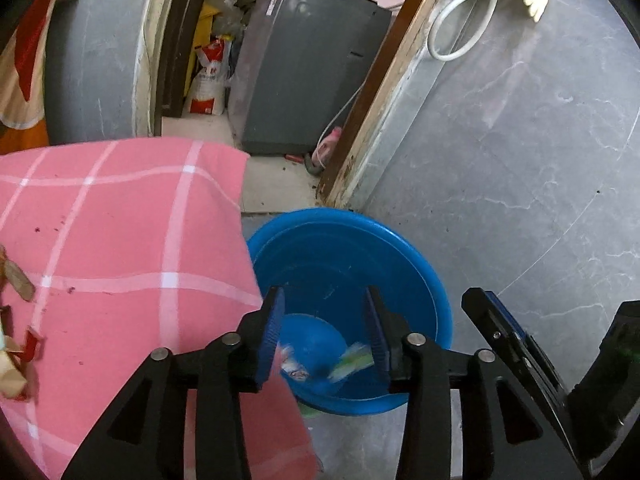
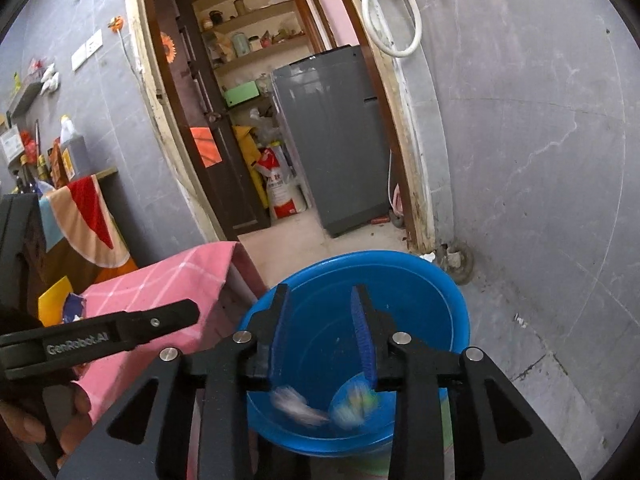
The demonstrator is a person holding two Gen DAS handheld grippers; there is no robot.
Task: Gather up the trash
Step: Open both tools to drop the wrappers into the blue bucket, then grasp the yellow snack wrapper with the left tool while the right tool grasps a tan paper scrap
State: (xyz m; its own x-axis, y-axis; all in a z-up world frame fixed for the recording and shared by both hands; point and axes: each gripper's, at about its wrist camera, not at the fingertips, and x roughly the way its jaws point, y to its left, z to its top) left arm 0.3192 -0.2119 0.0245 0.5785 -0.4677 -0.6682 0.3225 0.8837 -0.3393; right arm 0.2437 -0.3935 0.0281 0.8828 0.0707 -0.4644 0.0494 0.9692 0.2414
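A blue plastic basin (image 1: 340,264) (image 2: 404,300) stands on the floor beside a table draped in a pink checked cloth (image 1: 120,240). In the basin lie a white-and-red wrapper (image 1: 294,366) (image 2: 296,402) and a green wrapper (image 1: 354,360) (image 2: 354,398), both blurred. My left gripper (image 1: 325,294) hangs open over the basin with nothing between its fingers. My right gripper (image 2: 320,292) is open above the same basin and is likewise empty. More paper scraps (image 1: 16,276) lie on the cloth at the far left.
A grey washing machine (image 2: 332,140) and a white sack (image 2: 282,196) stand beyond the doorway behind the basin. The wooden door frame (image 1: 360,128) and a grey tiled wall (image 2: 540,160) rise to the right. A hand (image 2: 28,428) shows at lower left.
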